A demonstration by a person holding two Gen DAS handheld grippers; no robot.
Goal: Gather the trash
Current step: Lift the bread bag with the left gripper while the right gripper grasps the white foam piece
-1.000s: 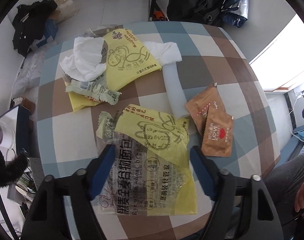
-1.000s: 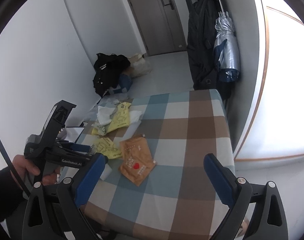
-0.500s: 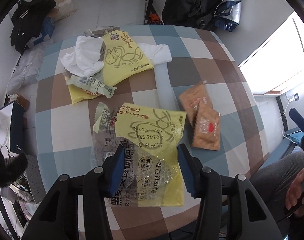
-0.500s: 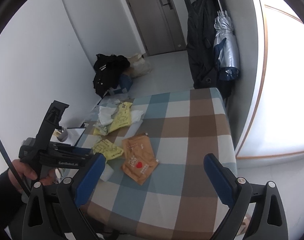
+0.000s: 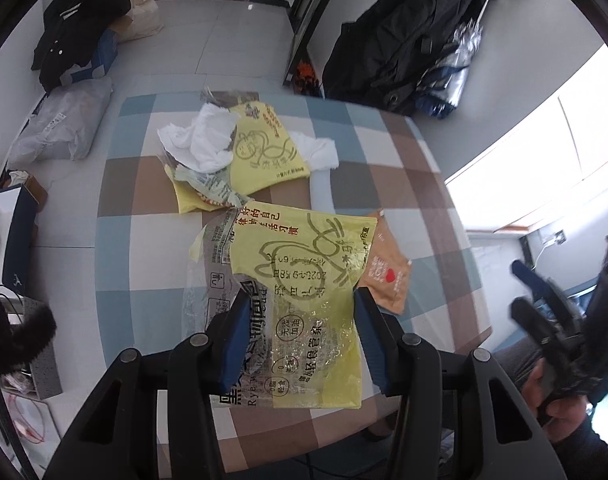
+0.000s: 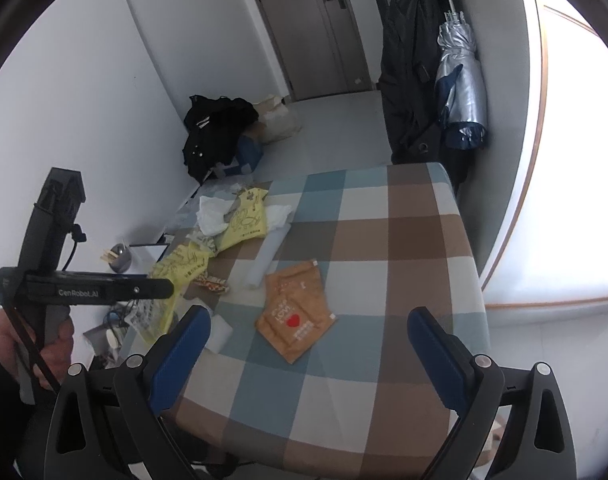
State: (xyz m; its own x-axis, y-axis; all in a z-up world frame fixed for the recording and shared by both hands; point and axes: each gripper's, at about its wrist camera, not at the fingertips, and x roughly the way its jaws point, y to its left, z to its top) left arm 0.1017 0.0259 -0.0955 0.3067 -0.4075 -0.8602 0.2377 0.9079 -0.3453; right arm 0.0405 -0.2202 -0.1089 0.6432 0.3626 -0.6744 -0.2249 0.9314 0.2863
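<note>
Left tool gripping yellow wrapper over checked desk, right tool gaping wide, coats hanging at 1 o'clock.

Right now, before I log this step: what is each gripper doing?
Left gripper: shut on the yellow and clear bread bag, lifted off the checked table.
Right gripper: open, holding nothing.

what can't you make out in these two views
- Left wrist view: the table under the yellow-and-clear bread bag is covered by the bag, held in the left claw.
- Left wrist view: the right claw is motion-blurred at the right edge.
- Right wrist view: small print on the orange packets is too small to read.
- Right wrist view: the left claw's tips are hidden behind its own body.
</note>
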